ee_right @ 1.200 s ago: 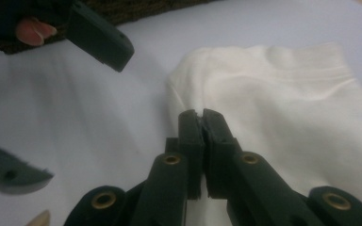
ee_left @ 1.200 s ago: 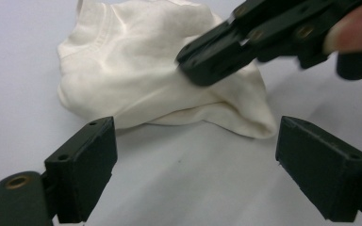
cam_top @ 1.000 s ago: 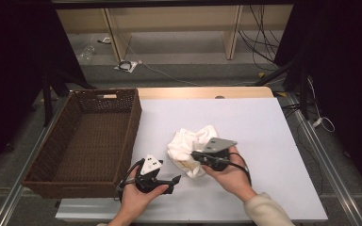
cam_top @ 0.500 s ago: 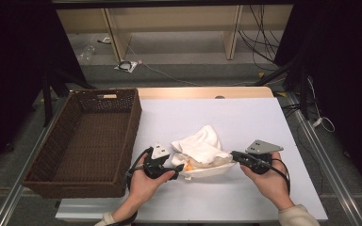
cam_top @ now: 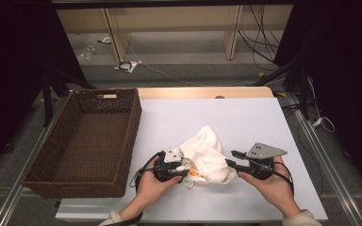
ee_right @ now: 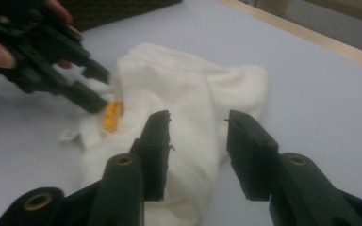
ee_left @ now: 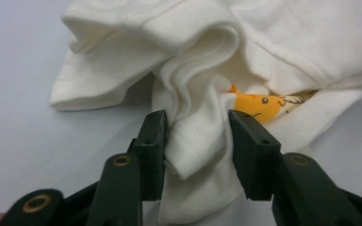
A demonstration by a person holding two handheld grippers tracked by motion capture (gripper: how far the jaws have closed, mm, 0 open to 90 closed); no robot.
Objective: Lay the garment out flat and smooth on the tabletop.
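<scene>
Gripping a crumpled white garment (cam_top: 206,157) near the front of the counter (cam_top: 264,122), I work both grippers at it.

My left gripper (ee_left: 195,136) has its fingers part open around a hemmed fold, seemingly not yet pinched; closing fully there should secure it. My right gripper (ee_right: 195,141) hovers wide open, holding nothing, at the opposite edge. A wicker basket (cam_top: 82,141) sits well to the left, nothing blocking.

Soft, matt white knitted cloth with stitched hems and an orange print forms the garment (ee_left: 207,70), matt black plastic with brass-coloured rivets the left tongs (ee_left: 197,141), rough dark-brown woven wicker the basket (cam_top: 52,155), and a smooth, matt pale sheet the counter (cam_top: 245,117).
</scene>
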